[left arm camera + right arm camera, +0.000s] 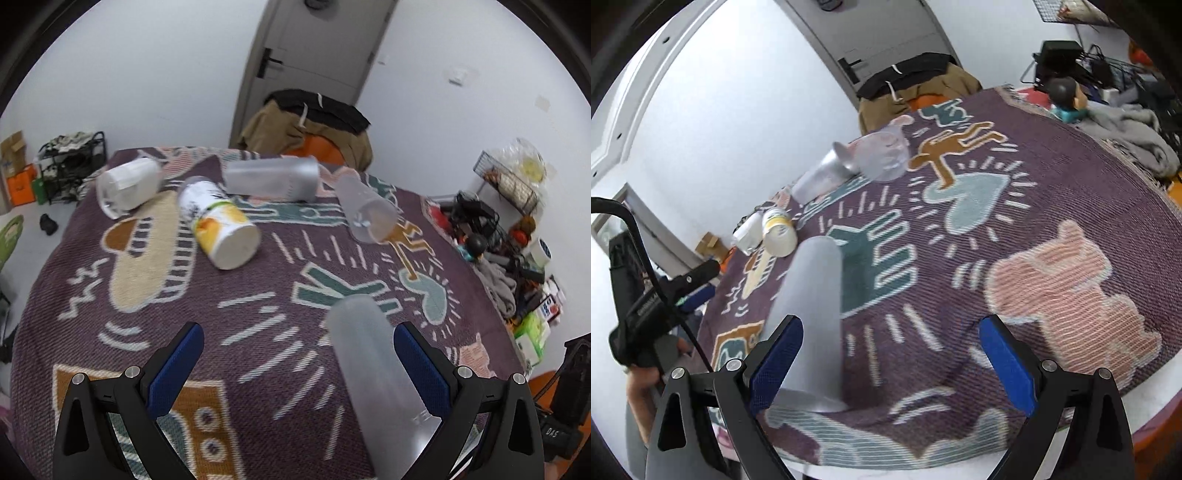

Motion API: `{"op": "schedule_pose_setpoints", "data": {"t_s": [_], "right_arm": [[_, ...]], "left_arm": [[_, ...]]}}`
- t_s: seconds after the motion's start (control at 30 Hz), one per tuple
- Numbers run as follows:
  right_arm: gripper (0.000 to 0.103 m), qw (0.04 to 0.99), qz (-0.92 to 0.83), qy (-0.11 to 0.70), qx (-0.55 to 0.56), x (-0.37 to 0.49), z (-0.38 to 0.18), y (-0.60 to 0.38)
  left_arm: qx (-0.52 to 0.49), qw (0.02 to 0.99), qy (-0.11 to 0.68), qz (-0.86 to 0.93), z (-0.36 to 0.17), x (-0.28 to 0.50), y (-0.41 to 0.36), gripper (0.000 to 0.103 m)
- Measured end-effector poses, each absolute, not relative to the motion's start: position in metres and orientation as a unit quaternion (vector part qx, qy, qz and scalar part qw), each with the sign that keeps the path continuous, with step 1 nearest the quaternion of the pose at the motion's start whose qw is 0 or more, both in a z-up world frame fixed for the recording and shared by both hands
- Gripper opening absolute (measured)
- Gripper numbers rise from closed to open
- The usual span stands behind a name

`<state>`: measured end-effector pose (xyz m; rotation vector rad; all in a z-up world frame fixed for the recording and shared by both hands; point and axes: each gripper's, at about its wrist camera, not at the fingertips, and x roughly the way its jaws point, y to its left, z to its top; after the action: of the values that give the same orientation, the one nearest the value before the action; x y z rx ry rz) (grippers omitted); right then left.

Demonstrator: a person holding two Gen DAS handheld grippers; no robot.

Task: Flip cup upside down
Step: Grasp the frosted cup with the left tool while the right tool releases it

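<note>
- Frosted cup [373, 365] stands mouth-down on the patterned blanket [258, 295] covering my surface, wide rim at the bottom, narrower base on top.
- My left tool [298, 354] is spread wide and grips nothing; the cup sits just inside its right finger, though I cannot tell if they touch.
- My right tool [891, 350] is also wide open and empty, the same cup [812, 317] beside its left finger.
- Farther back lie a yellow-and-white printed cup [221, 225], a clear cup [127, 188], a frosted tumbler [271, 179] and another clear cup [365, 210], all on their sides.
</note>
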<state>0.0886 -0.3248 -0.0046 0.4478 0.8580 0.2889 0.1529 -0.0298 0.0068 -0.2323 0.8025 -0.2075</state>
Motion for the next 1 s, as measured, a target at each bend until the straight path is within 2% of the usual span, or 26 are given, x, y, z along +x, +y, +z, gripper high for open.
{"op": "schedule_pose_setpoints", "data": {"t_s": [0.3,0.4,1.0], "right_arm": [[0.097,0.879,0.120,0.402,0.227,0.089,-0.015,-0.349],[0.097,0.878,0.112,0.400,0.239,0.089,-0.018,-0.357],[0.097,0.872,0.099,0.405,0.258,0.093,-0.028,-0.366]], "left_arm": [[-0.094,0.875,0.456,-0.131,-0.005,0.191,-0.060,0.094],[-0.089,0.858,0.486,-0.138,-0.012,0.205,-0.067,0.087],[-0.117,0.769,0.611,-0.145,-0.049,0.267,-0.093,0.082]]}}
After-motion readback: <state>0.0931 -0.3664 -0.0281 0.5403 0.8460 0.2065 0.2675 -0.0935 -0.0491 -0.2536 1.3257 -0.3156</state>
